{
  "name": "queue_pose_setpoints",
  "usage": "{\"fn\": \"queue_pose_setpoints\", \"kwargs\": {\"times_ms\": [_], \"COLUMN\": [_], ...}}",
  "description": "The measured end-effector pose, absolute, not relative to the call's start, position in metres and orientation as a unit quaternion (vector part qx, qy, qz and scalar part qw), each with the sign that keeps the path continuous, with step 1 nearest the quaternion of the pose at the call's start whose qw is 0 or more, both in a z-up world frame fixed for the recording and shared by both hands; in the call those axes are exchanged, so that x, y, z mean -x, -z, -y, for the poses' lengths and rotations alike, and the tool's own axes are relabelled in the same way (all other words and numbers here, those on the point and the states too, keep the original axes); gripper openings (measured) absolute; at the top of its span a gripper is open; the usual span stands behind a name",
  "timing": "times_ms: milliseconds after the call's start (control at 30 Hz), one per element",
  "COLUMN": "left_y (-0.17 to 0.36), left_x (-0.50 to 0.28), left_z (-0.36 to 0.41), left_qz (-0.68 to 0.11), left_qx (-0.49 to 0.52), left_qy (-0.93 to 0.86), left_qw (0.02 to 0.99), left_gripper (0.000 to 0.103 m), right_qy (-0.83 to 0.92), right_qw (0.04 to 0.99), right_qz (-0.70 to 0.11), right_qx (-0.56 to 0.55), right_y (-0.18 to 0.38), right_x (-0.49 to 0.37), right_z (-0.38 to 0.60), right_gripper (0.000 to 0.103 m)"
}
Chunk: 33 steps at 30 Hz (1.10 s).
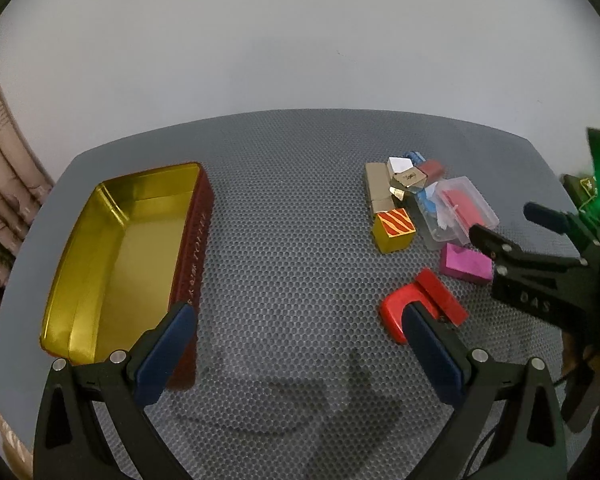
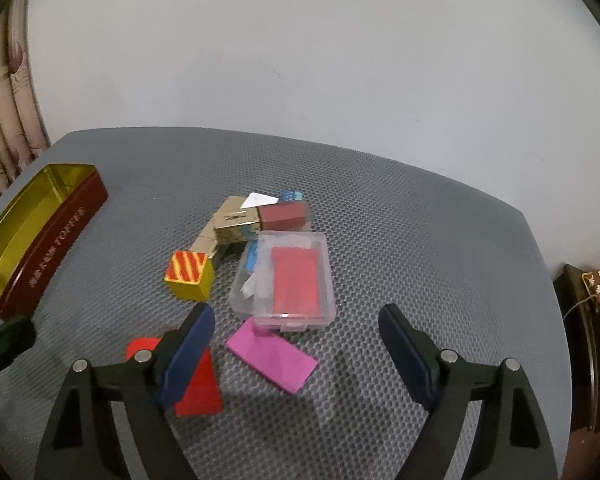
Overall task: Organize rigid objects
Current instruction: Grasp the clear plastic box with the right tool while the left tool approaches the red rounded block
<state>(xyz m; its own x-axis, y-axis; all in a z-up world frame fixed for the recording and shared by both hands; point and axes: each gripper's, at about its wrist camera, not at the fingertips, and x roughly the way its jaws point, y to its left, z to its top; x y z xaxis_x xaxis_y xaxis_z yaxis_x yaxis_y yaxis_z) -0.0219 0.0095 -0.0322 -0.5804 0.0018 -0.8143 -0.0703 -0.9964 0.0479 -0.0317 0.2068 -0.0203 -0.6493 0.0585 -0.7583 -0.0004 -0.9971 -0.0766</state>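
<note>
Nothing is gripped yet, so this looks like the start of the sorting: the loose pieces lie in a heap on the grey honeycomb-mat worktop (image 1: 284, 240) and the open red tin with the gold lining (image 1: 116, 248) stands empty. The left gripper (image 1: 300, 344) has its fingers spread wide with nothing between them; the tin sits just beyond its left finger, and a glossy red horseshoe-shaped block (image 1: 400, 316) peeks out from behind its right fingertip. The right gripper (image 2: 296, 344) is likewise spread and empty, hovering over the heap, with a flat magenta rectangular block (image 2: 272, 360) lying between its fingers. Ahead of them rests a clear plastic lidded box (image 2: 292, 280) holding a red card-like piece, and beyond the left finger a yellow cube with a red-striped top (image 2: 190, 274).

The next move probably calls for lowering one gripper squarely over a single piece, most readily the magenta block, closing on it, then carrying it to the tin.
</note>
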Motion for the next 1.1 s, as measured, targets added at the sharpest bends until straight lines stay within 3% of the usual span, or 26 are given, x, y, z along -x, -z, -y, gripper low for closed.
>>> {"fn": "queue_pose_setpoints", "kwargs": {"times_ms": [300, 433, 500, 567, 633, 1100], "left_y": [0.043, 0.048, 0.051, 0.052, 0.052, 0.073], "left_x": [0.025, 0.023, 0.023, 0.023, 0.023, 0.021], "left_z": [-0.011, -0.012, -0.014, -0.014, -0.015, -0.028], "left_qz": [-0.042, -0.044, -0.047, -0.048, -0.051, -0.068], "left_qx": [0.467, 0.469, 0.472, 0.471, 0.470, 0.474], "left_qy": [-0.883, -0.882, -0.880, -0.880, -0.881, -0.873], "left_qw": [0.029, 0.032, 0.033, 0.038, 0.040, 0.086], "left_gripper": [0.103, 0.103, 0.103, 0.103, 0.103, 0.103], "right_qy": [-0.902, -0.901, -0.900, -0.897, -0.895, -0.908], "right_qw": [0.024, 0.020, 0.016, 0.010, 0.001, 0.048], "right_qz": [0.038, 0.031, 0.028, 0.021, 0.007, 0.012], "right_qx": [0.429, 0.433, 0.435, 0.441, 0.446, 0.416], "right_y": [0.038, 0.043, 0.048, 0.051, 0.054, 0.052], "right_x": [0.054, 0.054, 0.057, 0.058, 0.060, 0.057], "right_z": [-0.210, -0.214, -0.212, -0.213, -0.213, -0.225], "right_gripper": [0.086, 0.080, 0.073, 0.059, 0.054, 0.053]}}
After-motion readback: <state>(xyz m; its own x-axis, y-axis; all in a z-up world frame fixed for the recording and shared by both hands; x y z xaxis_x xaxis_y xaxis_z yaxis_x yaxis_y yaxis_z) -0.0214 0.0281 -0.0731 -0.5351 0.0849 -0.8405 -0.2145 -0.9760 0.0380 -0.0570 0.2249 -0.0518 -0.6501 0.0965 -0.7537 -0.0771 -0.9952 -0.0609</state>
